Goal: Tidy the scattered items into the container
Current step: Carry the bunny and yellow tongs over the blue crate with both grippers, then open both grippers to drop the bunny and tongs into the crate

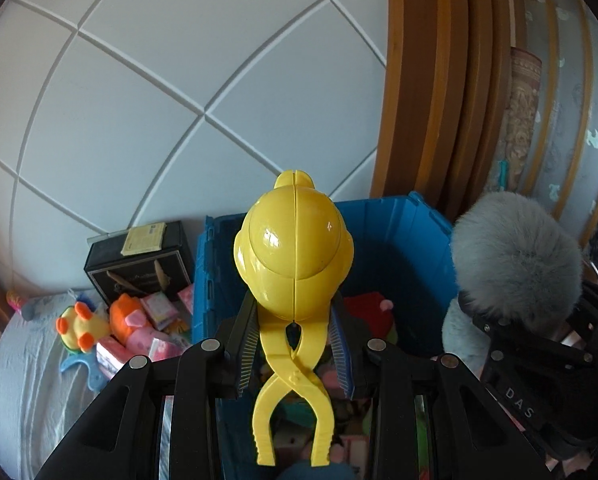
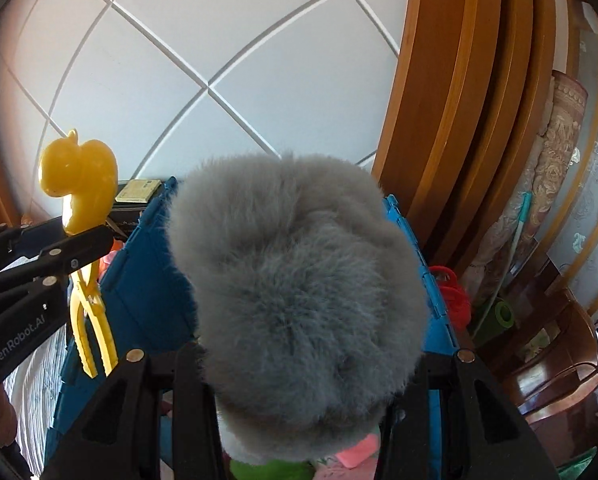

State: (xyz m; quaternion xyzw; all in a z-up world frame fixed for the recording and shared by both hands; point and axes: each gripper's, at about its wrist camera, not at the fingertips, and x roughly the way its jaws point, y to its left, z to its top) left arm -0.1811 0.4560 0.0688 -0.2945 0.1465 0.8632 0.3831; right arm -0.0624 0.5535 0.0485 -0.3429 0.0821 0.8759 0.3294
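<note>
My left gripper (image 1: 295, 320) is shut on a yellow duck-shaped clamp toy (image 1: 295, 248), its pads pressing just under the round head while the crossed handles hang down between my fingers. It hovers over the open blue crate (image 1: 399, 248), which holds several soft toys (image 1: 363, 308). My right gripper (image 2: 303, 360) is shut on a fluffy grey plush (image 2: 299, 288) that hides its fingertips, also above the blue crate (image 2: 147, 280). From the right wrist, the yellow toy (image 2: 83, 184) and left gripper (image 2: 79, 248) sit at the left. The grey plush (image 1: 515, 256) shows at the right in the left wrist view.
Left of the crate lie a black box (image 1: 139, 268), a yellow-and-orange plush (image 1: 83, 324) and an orange-and-pink toy (image 1: 131, 320) on a white sheet (image 1: 27, 360). A wooden door frame (image 2: 439, 100) rises behind. A red bundle (image 2: 453, 292), green roll (image 2: 503, 314) and wooden chair (image 2: 559, 360) stand right.
</note>
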